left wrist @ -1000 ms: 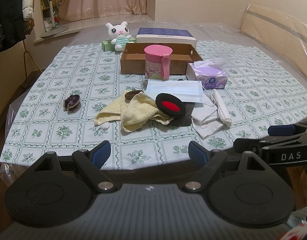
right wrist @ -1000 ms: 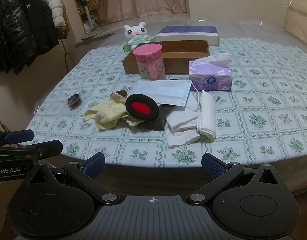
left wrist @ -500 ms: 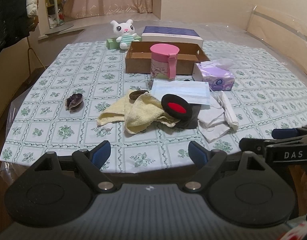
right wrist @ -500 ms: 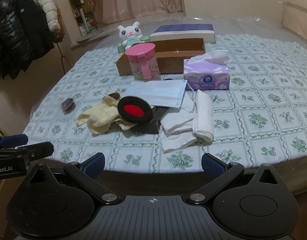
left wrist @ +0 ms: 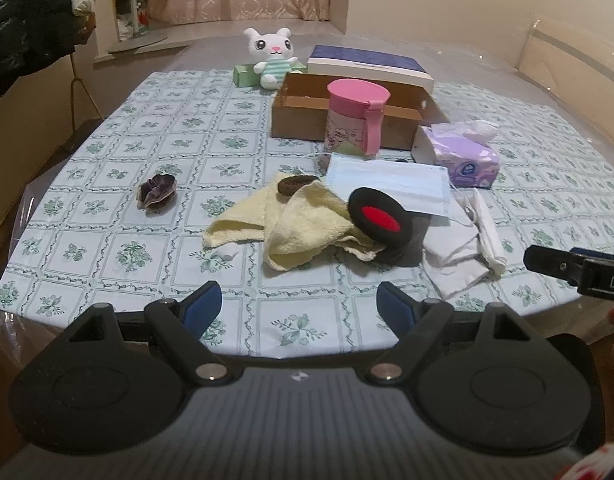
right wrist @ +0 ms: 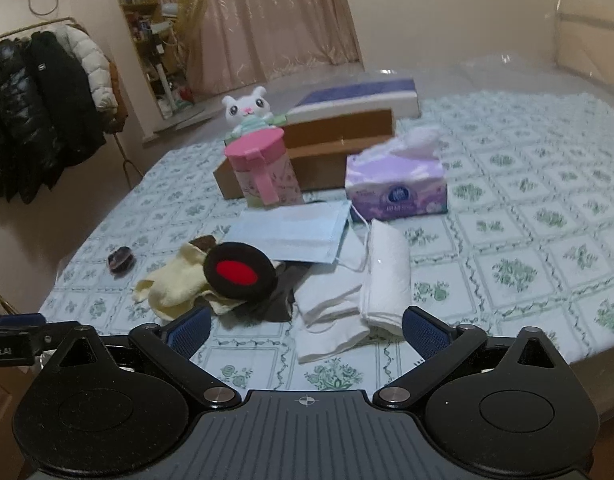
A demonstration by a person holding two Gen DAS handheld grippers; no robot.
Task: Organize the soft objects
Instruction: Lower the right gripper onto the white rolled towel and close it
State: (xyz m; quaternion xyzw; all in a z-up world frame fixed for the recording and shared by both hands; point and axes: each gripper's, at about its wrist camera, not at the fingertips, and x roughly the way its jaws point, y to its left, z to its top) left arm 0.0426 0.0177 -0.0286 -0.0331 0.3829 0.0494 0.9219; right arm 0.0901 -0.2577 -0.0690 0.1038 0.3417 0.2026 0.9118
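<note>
Right at the table's near edge, 2 grippers hang side by side: the left gripper [left wrist: 299, 306] has its blue pads spread wide with nothing between them, and the right gripper [right wrist: 305, 326] is easing its jaws inward, still wide apart and gripping nothing. Just past them sits the pile on the green-patterned tablecloth [left wrist: 107, 184]: 1 yellow towel [left wrist: 295, 220] crumpled in the middle, 1 black ear muff with a red centre [left wrist: 379, 214] resting on its right side, a dark cloth [right wrist: 281, 300] under that, and 1 folded white cloth [right wrist: 383, 276] further right, nearest the right gripper. On top of the heap, 1 blue face mask [left wrist: 387, 184] lies flat. Off to the left, well apart, is 1 small dark scrunchie [left wrist: 157, 192]. Behind the mask stand 1 pink lidded cup [left wrist: 357, 116] and 1 purple tissue pack [left wrist: 459, 156]. Further back, 1 open cardboard box [left wrist: 307, 108], then 1 flat blue-and-white box [left wrist: 367, 66], and 1 white plush bunny [left wrist: 271, 54] leaning on 1 green box [left wrist: 245, 75].
</note>
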